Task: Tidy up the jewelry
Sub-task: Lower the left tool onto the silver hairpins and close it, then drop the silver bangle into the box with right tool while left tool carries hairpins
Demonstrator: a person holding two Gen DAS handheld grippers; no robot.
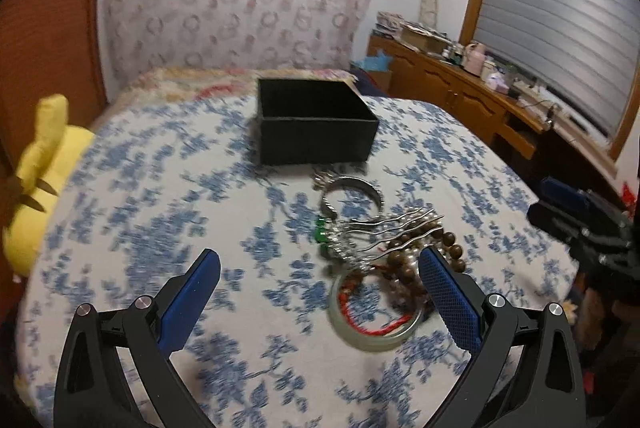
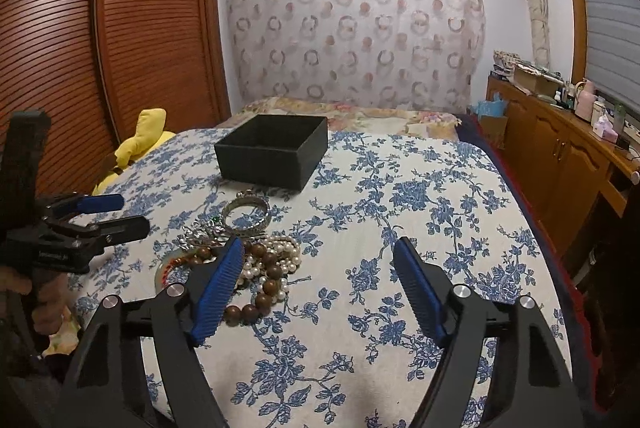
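A pile of jewelry lies on the blue-flowered bed cover [image 1: 132, 228]: a silver bangle [image 1: 352, 188], metal hair pins [image 1: 400, 224], brown wooden beads [image 1: 448, 248], a pale green bangle [image 1: 372, 336] with a red cord. In the right wrist view the beads [image 2: 260, 292], pearls [image 2: 280, 252] and silver bangle [image 2: 246, 216] show. A black open box [image 1: 316, 132] [image 2: 272, 156] stands behind the pile. My left gripper [image 1: 320, 260] [image 2: 120, 212] is open and empty, just before the pile. My right gripper [image 2: 320, 248] [image 1: 560, 204] is open and empty, right of the pile.
A yellow plush toy [image 1: 40, 180] [image 2: 140, 140] lies at the bed's left edge. A wooden dresser [image 2: 560, 148] with bottles stands along the right wall under the window. A louvred wooden wardrobe [image 2: 100, 28] is on the left.
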